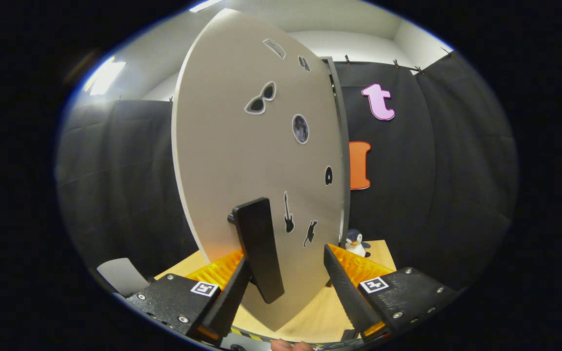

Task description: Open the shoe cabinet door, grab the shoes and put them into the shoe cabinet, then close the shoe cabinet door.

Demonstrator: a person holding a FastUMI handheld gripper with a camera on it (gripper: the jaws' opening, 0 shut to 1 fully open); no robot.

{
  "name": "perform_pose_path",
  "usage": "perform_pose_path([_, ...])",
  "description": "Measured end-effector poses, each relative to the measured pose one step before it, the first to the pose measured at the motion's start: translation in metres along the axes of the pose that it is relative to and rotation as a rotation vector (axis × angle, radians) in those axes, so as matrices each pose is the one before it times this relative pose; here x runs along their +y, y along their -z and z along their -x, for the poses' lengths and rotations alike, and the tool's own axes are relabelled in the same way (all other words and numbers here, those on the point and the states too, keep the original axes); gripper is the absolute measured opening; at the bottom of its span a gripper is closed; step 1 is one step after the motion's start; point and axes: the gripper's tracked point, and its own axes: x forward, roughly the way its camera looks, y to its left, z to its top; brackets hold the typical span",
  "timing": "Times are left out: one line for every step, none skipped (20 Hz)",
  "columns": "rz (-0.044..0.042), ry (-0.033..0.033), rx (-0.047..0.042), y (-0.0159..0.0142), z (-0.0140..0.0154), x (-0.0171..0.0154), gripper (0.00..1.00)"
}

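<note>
The shoe cabinet's grey door [242, 146], dotted with small stickers, stands upright right in front of me and is swung out from the cabinet frame [343, 146] along its right side. Its free pale edge is on the left. A dark bar handle [257, 248] sticks out low on the door. My gripper [286, 258] is open, fingers wide apart. The handle sits between them, close against the left finger [230, 297], while the right finger [347, 287] stands well apart from it. What lies behind the door is hidden.
The cabinet stands on a light wooden tabletop [310, 317]. A small penguin toy [356, 242] sits by the door's hinge side, beyond the right finger. A grey flat thing [122, 275] lies off to the left. Part of a hand [291, 345] shows under the gripper.
</note>
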Motion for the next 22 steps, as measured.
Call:
perform_pose_path([0.00245,0.00838,-0.00289,0.00105,-0.00417,0.01101,0.9])
perform_pose_path([0.00508,0.00659,-0.00277,-0.00031,-0.00379,0.01001,0.9])
perform_pose_path([0.00702,0.00587,0.00065,0.00131,-0.00556,0.00967,0.9])
perform_pose_path([0.00837,0.00639,0.0082,0.00195,-0.00628,0.00861,0.91])
perform_pose_path([0.00568,0.00445,-0.00141,-0.00023,-0.00607,0.00941,0.91])
perform_pose_path([0.00232,0.00427,-0.00117,-0.00142,-0.00823,0.00787,0.91])
perform_pose_path([-0.00376,0.00159,0.00048,-0.00064,-0.01009,0.00768,0.91])
perform_pose_path([-0.00792,0.0,0.00362,-0.00022,-0.00963,0.00836,0.91])
perform_pose_path([-0.00986,-0.00568,0.00204,-0.00038,-0.0108,0.01008,0.91])
perform_pose_path([-0.009,-0.00753,0.00283,-0.00074,-0.01003,0.00852,0.91])
perform_pose_path([-0.00638,-0.01228,0.00398,0.00006,-0.01104,0.00887,0.92])
perform_pose_path([-0.00191,-0.01081,0.0033,-0.00131,-0.01049,0.00766,0.92])
perform_pose_path([0.00013,-0.00798,0.00404,-0.00143,-0.00986,0.00687,0.93])
perform_pose_path([0.00289,-0.008,0.00534,-0.0009,-0.01105,0.00688,0.93])
perform_pose_path([0.01066,-0.007,-0.00038,-0.00073,-0.00522,0.00233,0.94])
perform_pose_path([0.01477,-0.00732,-0.0022,-0.00084,-0.00376,0.00287,0.94])
perform_pose_path([0.00865,-0.00354,-0.00097,-0.00318,-0.00447,0.0031,0.94])
perform_pose_path([0.00526,-0.00316,0.00165,-0.00132,-0.00643,0.00155,0.94])
perform_pose_path([0.00289,-0.00217,0.0002,-0.00086,-0.00354,0.00242,0.94])
perform_pose_path([0.00266,0.00053,0.00317,-0.00091,-0.00333,0.00166,0.94])
perform_pose_path([0.00415,0.00214,-0.00206,-0.00215,-0.00273,0.00113,0.94])
perform_pose_path([0.00555,0.00294,-0.00455,-0.00152,-0.00304,0.00164,0.94])
